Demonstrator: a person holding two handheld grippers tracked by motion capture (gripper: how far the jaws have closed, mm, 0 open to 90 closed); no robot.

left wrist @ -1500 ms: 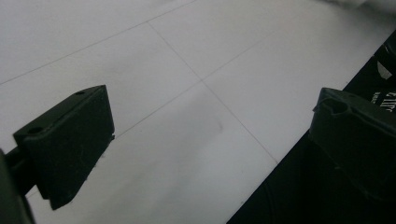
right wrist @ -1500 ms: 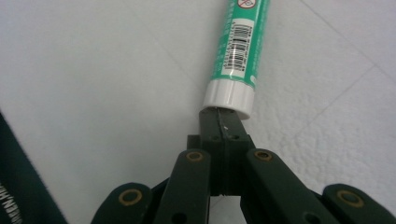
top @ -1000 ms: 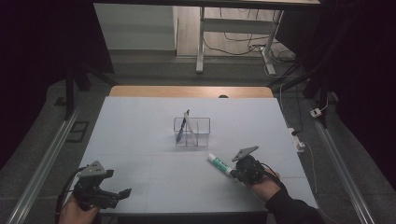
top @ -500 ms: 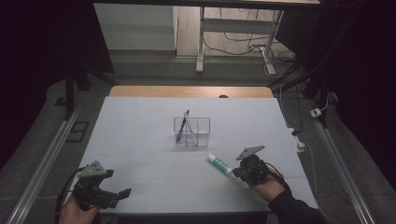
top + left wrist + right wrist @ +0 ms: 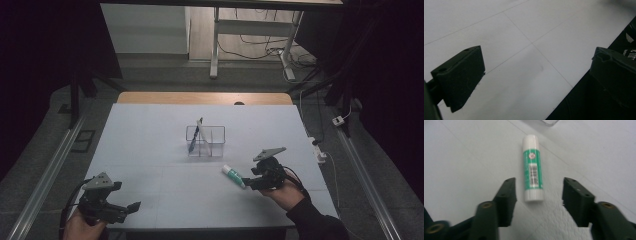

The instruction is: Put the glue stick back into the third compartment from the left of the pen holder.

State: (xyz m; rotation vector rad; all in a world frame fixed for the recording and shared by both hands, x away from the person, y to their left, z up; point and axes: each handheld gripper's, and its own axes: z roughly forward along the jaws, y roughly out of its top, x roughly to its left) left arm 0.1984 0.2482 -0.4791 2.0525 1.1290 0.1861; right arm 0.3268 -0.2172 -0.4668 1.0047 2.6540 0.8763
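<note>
A green-and-white glue stick lies flat on the white table, just in front of a clear divided holder with a blue pen leaning in its left compartment. The right gripper is spread wide, its jaws either side of the stick's near end but not touching it, the stick lying loose between them. The left gripper, held in the person's hand at the near left corner, is also released, gaping over bare tabletop by the table's edge, well apart from everything else.
</note>
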